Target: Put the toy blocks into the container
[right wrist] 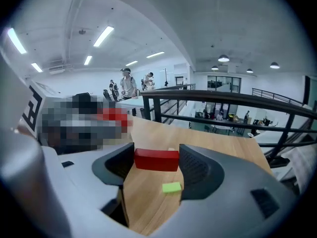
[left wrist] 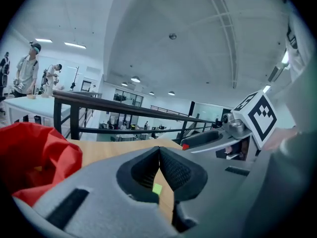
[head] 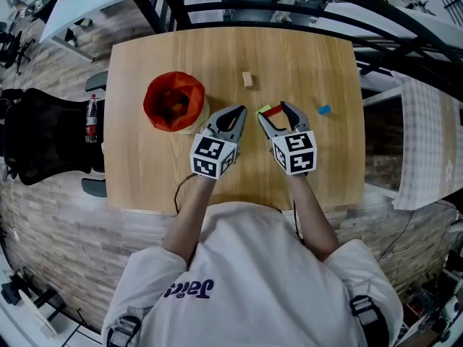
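left gripper (left wrist: 159, 155): jaws pressed together at the tips, nothing between them; sits mid-bench just right of the container
right gripper (right wrist: 156, 160): pinching the red block, one jaw on each end; beside the left gripper, tips near each other but apart
red block (right wrist: 156, 159): task thing, lying crosswise between the right gripper's jaws, not in the container
green block (right wrist: 172, 187): flat on the bench under the right gripper's jaws, loose, below the red block in that gripper's view
container (head: 174, 101): red, soft-sided, open top, on the left half of the bench; contents too dark to tell
wood block (head: 247, 79): plain tan, on the bench beyond both grippers, well apart from them
blue block (head: 324, 110): small, on the bench to the right of the right gripper, apart from it
bench (head: 145, 165): light wood top, railing behind it
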Motion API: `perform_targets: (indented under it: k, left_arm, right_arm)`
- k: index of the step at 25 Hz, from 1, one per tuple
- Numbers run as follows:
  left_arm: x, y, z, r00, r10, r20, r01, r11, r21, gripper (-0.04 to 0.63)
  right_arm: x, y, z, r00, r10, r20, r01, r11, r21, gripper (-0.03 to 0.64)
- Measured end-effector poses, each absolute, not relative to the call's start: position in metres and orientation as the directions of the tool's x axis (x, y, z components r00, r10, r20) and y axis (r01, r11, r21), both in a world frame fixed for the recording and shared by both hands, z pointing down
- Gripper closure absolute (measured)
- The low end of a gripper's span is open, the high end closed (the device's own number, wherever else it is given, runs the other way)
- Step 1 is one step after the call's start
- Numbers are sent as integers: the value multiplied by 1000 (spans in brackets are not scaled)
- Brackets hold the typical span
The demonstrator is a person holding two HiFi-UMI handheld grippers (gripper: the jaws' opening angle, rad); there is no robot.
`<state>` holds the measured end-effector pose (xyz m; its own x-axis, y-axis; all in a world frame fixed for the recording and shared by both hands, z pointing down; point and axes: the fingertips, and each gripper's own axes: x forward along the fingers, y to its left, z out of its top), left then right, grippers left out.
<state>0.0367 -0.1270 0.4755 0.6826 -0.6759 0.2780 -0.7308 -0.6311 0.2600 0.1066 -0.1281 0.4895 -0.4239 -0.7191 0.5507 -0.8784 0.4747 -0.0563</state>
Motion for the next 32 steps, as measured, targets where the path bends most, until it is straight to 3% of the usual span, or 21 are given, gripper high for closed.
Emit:
perform_targets:
  k: [7,16,32]
  left_arm:
    - [-28,-130,453,581,-768,270,-814,-555,174,584]
    - [-111,-130,448,445,-854,270,-893,-403,199,584]
    - [-197,-116,466,293,-907,301,-949,-238,208,584]
  right_arm:
    - [39,-141,456,-539,-695,476,-807,588,-56,334]
    - [-53,-161,441,-660,-609,440,-690,723,-34,334]
    - [-167,-154,490,-726,-404,557,-485,875,2,334]
